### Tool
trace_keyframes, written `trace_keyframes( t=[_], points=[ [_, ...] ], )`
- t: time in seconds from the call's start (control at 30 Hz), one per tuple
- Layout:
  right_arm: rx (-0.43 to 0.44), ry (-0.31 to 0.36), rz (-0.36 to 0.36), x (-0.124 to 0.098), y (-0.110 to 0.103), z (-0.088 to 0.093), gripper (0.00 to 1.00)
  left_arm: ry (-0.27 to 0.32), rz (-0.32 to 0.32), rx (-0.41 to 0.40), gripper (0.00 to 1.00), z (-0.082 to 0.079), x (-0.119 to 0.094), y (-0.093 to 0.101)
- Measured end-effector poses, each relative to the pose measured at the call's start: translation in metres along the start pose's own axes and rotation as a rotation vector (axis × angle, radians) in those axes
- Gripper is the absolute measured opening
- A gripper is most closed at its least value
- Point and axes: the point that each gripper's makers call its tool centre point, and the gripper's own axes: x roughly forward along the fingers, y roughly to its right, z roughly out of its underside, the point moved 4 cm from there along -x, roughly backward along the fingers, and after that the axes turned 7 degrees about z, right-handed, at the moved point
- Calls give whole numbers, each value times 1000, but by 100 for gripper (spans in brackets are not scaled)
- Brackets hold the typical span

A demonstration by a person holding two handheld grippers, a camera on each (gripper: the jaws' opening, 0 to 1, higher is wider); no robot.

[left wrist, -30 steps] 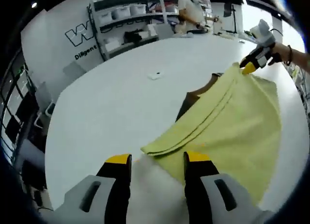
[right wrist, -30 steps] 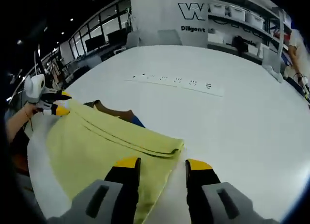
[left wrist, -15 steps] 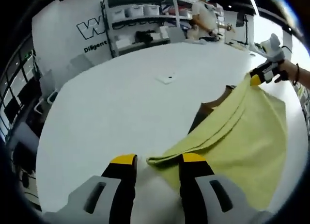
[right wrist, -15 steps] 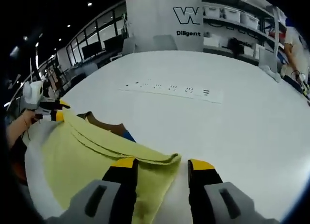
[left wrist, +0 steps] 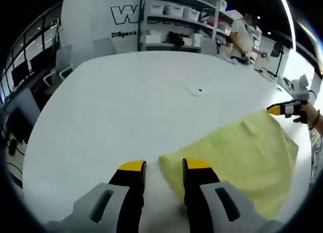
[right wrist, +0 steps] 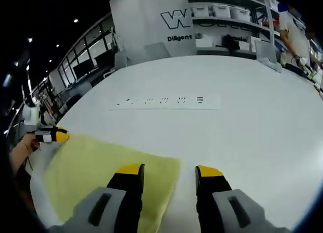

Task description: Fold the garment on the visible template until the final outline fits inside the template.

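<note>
A yellow garment (left wrist: 237, 157) lies flat on the white table (left wrist: 116, 102). My left gripper (left wrist: 164, 165) sits low at its near corner. That corner lies in the narrow gap between the jaws, which stand a little apart. My right gripper (right wrist: 169, 170) is at the opposite corner of the same edge, and the garment (right wrist: 106, 165) reaches in between its parted jaws. In the left gripper view the right gripper (left wrist: 280, 109) shows in a hand at the far corner. The left gripper (right wrist: 50, 136) shows at the far left of the right gripper view.
A white power strip (right wrist: 164, 101) lies across the table beyond the garment. A small white object (left wrist: 196, 89) sits mid-table. Shelves with bins (left wrist: 176, 21) and a person (left wrist: 241, 36) stand past the far edge. A white sheet (right wrist: 38, 165) pokes out under the garment's left side.
The raised, layered edge of the garment has come down flat and now covers the brown piece that showed beyond it. The left jaws stand closer together.
</note>
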Motion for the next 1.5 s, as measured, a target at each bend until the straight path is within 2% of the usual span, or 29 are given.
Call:
trace_keyframes(
  t=[0.23, 0.53, 0.63, 0.77, 1.0, 1.1, 1.3, 1.5],
  points=[
    [23, 7, -32, -15, -8, -3, 37, 10, 43, -25, 31, -4, -15, 14],
    [45, 7, -78, -40, -22, 8, 41, 27, 87, -57, 34, 2, -41, 28],
    [46, -5, -88, -50, -25, 16, 43, 36, 97, -70, 35, 9, -52, 36],
    [31, -33, -107, -58, -29, 26, 46, 17, 106, -85, 36, 19, -57, 42],
    [-23, -71, -157, -80, -41, 50, 47, 13, 113, -97, 37, 34, -77, 55],
    [-32, -89, -171, -87, -44, 61, 47, 7, 123, -128, 37, 43, -82, 61],
    [-32, -106, -169, -97, -46, 77, 46, 0, 127, -148, 37, 58, -91, 71],
    [-16, -121, -147, -106, -45, 96, 42, -45, 128, -150, 37, 80, -99, 78]
  ],
)
